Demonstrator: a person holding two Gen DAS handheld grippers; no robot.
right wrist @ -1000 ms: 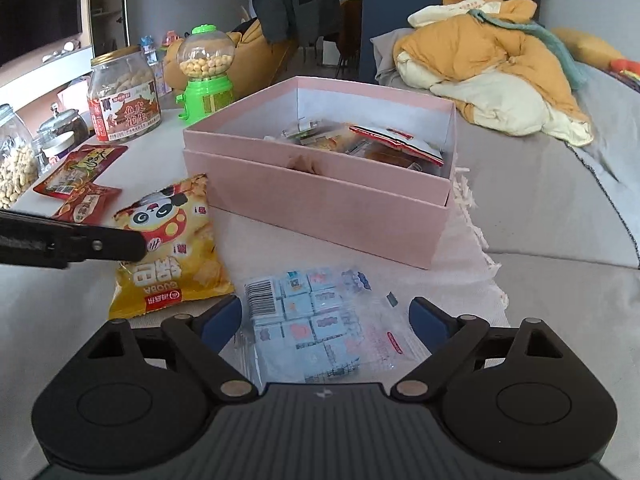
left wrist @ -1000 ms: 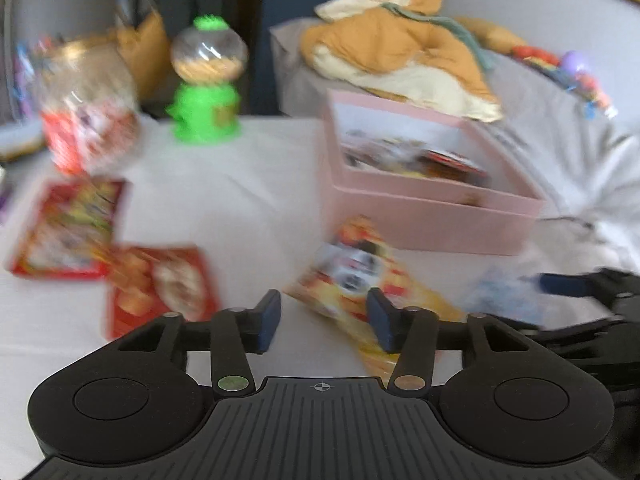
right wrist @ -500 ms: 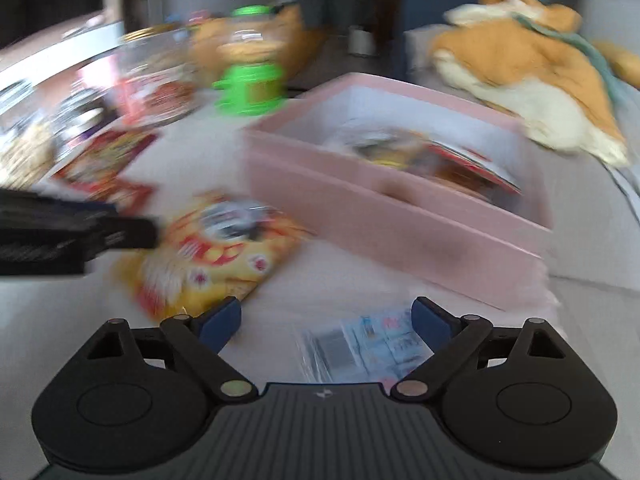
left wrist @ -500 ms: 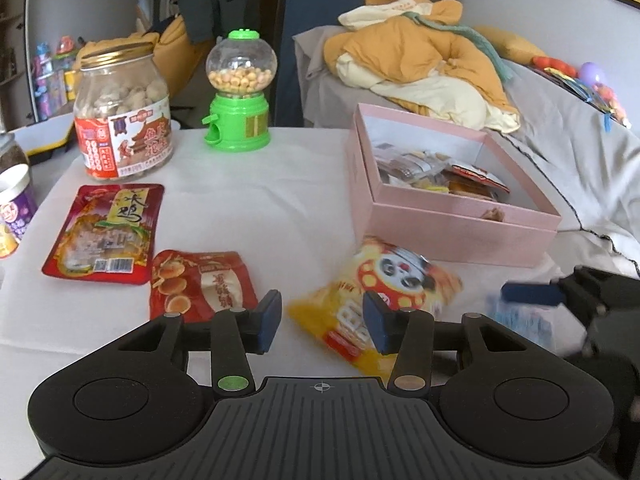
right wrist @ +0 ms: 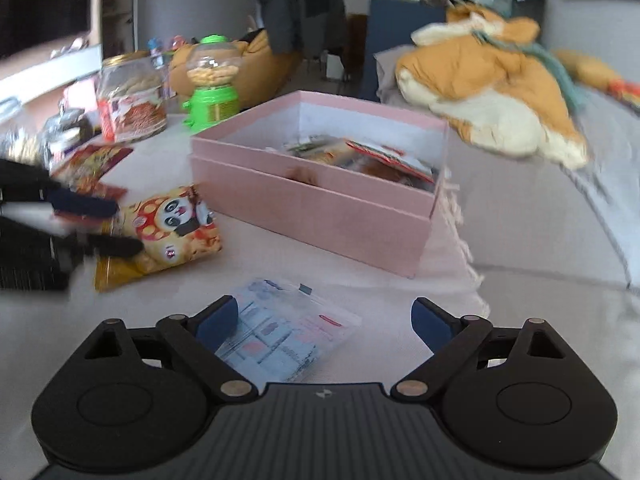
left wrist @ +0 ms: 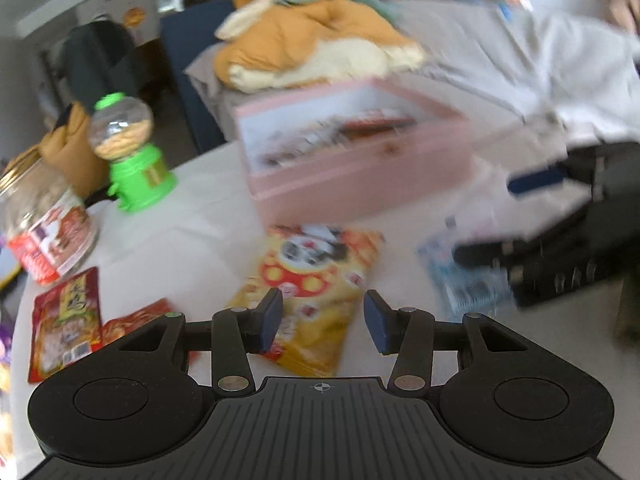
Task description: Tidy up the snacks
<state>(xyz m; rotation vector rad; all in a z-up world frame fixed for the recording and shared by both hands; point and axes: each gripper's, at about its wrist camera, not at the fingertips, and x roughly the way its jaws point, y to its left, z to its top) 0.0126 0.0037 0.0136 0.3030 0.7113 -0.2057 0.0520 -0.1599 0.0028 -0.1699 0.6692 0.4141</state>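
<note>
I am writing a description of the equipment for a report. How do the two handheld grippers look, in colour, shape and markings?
Both look alike. The left gripper and the right gripper have matte black bodies with a ribbed centre plate, a small crosshair mark, two round discs, black linkage arms with silver pivot pins, and dark blue pads. No cables or sleeves show.

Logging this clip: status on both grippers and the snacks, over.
Left gripper open over panda snack bag. Right gripper open over blue packet. Both snacks on table, outside pink box. Nothing blocking.
</note>
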